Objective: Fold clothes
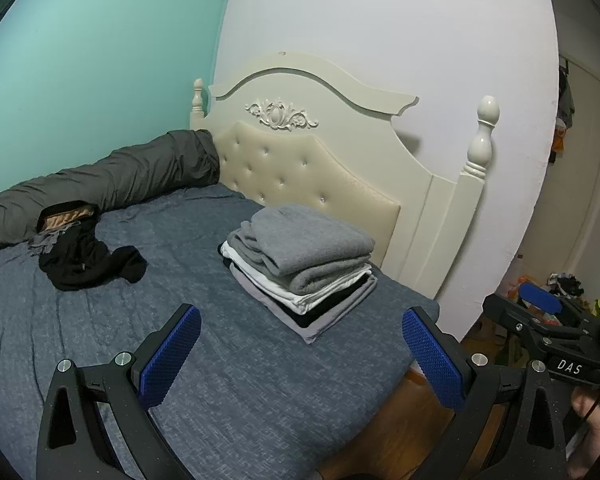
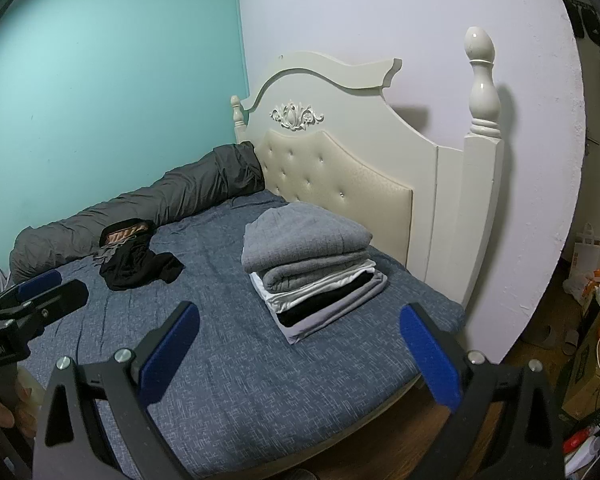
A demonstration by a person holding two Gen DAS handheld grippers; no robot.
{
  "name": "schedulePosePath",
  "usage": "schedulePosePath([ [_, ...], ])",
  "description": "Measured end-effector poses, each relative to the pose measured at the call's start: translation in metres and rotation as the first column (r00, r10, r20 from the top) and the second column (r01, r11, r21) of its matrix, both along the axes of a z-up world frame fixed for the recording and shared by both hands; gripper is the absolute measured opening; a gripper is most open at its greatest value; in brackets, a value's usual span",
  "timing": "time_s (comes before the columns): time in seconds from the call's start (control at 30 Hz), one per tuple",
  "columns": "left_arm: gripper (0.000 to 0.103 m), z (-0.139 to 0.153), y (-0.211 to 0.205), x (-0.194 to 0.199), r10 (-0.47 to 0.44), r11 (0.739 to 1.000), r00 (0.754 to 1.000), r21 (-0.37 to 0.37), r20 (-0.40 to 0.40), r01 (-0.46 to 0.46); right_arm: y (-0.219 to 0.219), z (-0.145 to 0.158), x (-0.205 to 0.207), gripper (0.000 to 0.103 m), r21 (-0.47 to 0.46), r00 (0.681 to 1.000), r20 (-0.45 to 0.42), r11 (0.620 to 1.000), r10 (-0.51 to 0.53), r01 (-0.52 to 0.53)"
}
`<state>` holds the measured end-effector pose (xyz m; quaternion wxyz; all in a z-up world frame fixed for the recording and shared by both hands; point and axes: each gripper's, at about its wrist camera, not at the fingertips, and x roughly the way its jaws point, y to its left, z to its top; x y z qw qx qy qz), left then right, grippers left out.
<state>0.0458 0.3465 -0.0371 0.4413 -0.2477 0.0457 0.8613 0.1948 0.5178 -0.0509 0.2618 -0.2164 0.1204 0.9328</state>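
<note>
Both tongs, left tongs (image 1: pixel 300 354) and right tongs (image 2: pixel 300 350), apart, empty, above bed (image 1: pixel 228 384). Folded stack (image 1: pixel 300 268) near headboard (image 1: pixel 320 168); black garment (image 1: pixel 88 256) crumpled, unfolded, well apart. Risk: reaching across could nudge stack, topple layers.

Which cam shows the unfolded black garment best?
Left wrist: the black garment is larger there and fully visible, between the gray bolster and the folded stack. Right wrist shows the same garment whole but smaller, farther away.

Folded stack (image 1: pixel 300 264) on bed (image 1: pixel 228 380); black garment (image 1: pixel 88 260) apart.
</note>
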Motion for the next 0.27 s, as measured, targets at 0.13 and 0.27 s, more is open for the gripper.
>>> schedulePosePath([
  [0.13, 0.103, -0.0002, 0.0002, -0.0006, -0.003, 1.0, 1.0, 0.0, 0.004, 0.003, -0.0004, -0.0003, 0.0003, 0.101, 0.0, 1.0, -0.001, 1.0, -0.001, 0.001],
  [0.27, 0.103, 0.0005, 0.0005, 0.0, -0.002, 1.0, 1.0, 0.001, 0.004, 0.002, 0.0007, -0.0001, 0.0001, 0.101, -0.002, 1.0, -0.001, 1.0, 0.0, 0.0],
])
